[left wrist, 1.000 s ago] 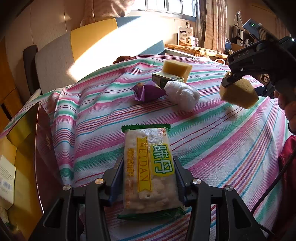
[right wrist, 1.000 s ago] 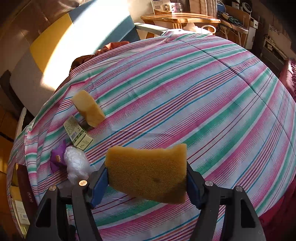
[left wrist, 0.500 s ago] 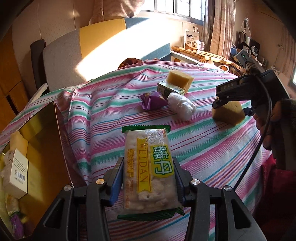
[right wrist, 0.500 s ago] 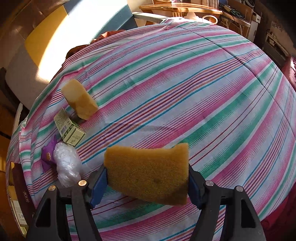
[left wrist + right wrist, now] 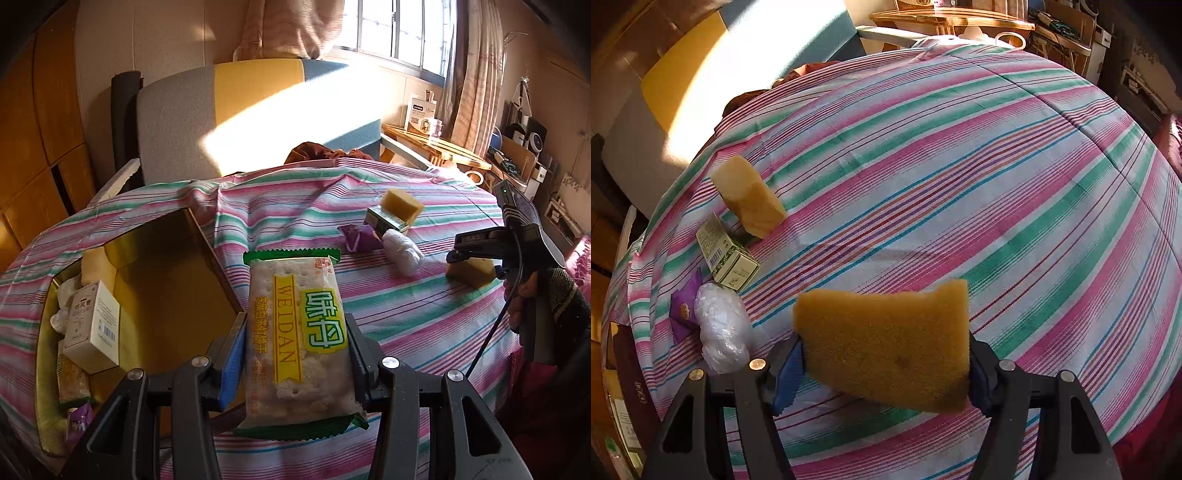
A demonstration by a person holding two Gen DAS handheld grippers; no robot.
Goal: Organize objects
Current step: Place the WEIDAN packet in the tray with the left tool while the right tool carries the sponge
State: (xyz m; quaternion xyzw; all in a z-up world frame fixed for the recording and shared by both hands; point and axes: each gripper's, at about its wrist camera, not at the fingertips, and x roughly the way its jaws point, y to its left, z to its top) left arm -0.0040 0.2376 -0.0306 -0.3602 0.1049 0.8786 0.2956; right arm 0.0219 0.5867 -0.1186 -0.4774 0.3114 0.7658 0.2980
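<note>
Both grippers grasp: left gripper [image 5: 295, 354] jaws clench the cracker packet [image 5: 297, 332]; right gripper [image 5: 886, 363] jaws, closing, clench the sponge [image 5: 886, 343].

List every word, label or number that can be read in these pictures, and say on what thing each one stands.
"WEIDAN": yellow stripe on the cracker packet held in the left gripper.
"DAS": top of the right gripper, faint.
Chinese characters on the cracker packet: visible, not transcribed here.
Print and barcodes on the white box and the green box: too small to read.
</note>
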